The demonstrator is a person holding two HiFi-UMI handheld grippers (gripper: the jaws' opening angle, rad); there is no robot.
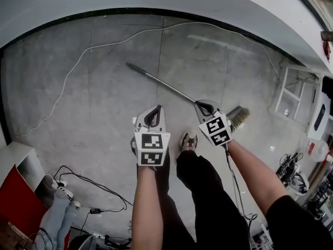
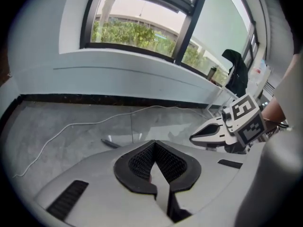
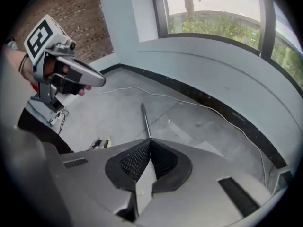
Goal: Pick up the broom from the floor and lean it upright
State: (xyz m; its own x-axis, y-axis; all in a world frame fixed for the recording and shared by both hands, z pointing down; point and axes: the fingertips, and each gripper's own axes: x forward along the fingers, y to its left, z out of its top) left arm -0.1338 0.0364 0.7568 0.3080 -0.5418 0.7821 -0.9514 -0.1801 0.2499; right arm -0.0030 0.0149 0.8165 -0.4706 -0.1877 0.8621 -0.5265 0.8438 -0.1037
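A: Where do we find the broom [image 1: 161, 83]?

B: It lies flat on the grey floor [image 1: 104, 113]. In our head view its handle runs from the upper left down to the right, and the bristle head [image 1: 239, 117] is at the lower right end.

A: And our right tool [image 1: 203, 107]?

B: It hangs over the lower part of the handle and hides that stretch. The bristle head shows just to the right of its marker cube [image 1: 218, 129]. In the right gripper view the handle [image 3: 146, 119] runs straight away from the tip of the right tool [image 3: 149, 143]. We cannot tell whether the tip touches it.

A: How do its jaws stand?

B: Pressed together, with nothing between them.

A: And our left tool [image 1: 153, 111]?

B: It is to the left of the handle and apart from it, pointing down at bare floor. In the left gripper view the left tool [image 2: 154, 143] has its jaws closed too, and empty. Only the far tip of the handle [image 2: 110, 144] shows past its left side there.

A: What else lies near?

B: A white cable [image 1: 78, 61] curves over the floor beyond the broom. Our shoe [image 1: 189, 141] stands between the two tools.
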